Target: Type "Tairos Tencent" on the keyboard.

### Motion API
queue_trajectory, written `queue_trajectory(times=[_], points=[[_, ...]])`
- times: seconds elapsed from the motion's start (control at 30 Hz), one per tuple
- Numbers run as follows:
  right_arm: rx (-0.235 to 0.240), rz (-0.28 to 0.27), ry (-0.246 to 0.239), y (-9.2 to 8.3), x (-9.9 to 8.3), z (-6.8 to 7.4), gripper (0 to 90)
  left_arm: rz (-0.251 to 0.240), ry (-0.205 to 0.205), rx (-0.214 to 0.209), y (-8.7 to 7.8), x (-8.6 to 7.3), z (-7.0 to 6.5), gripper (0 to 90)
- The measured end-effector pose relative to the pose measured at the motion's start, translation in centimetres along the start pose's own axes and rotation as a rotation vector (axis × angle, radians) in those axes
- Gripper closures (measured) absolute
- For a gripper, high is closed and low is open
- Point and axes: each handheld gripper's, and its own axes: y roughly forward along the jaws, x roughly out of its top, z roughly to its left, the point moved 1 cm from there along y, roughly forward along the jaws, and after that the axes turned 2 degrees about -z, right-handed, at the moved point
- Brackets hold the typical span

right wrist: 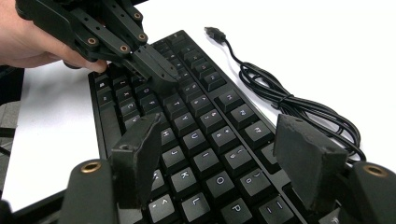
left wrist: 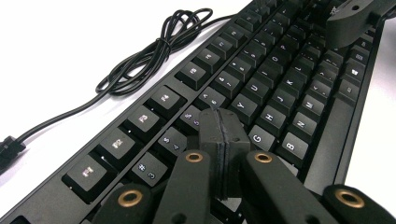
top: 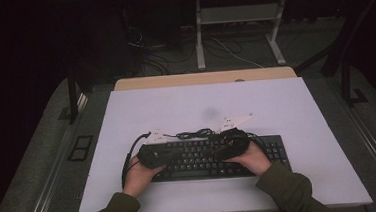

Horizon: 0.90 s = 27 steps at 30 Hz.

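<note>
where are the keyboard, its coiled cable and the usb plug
keyboard [right wrist: 196,140], right gripper view, on a keycap in the middle of the key field
coiled cable [left wrist: 154,51], left gripper view, on the bundled loops beside the keyboard
usb plug [right wrist: 214,32], right gripper view, on the metal connector at the cable's end

Along the bottom of the frame we see the right gripper [right wrist: 219,163] with its two black jaws standing wide apart, nothing between them, over the black keyboard [right wrist: 196,140]. At the upper left, a hand [right wrist: 28,42] holds the left gripper [right wrist: 161,74] (its jaws pressed together), its tip down among the keys. A coiled black cable [right wrist: 299,107] lies at the right on the white table [right wrist: 327,42], its USB plug [right wrist: 214,32] near the top centre.
</note>
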Motion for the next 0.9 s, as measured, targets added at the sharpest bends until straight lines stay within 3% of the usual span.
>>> queue_trajectory(times=[0.23, 0.9], points=[[-0.001, -0.001, 0.001, 0.0, 0.0, 0.0, 31.8, -0.024, -0.01, -0.001, -0.6, 0.2, -0.1, 87.4], [0.005, 0.001, 0.003, 0.0, 0.0, 0.0, 33.5, -0.053, -0.028, 0.031, -2.6, -0.8, -0.2, 48.1]])
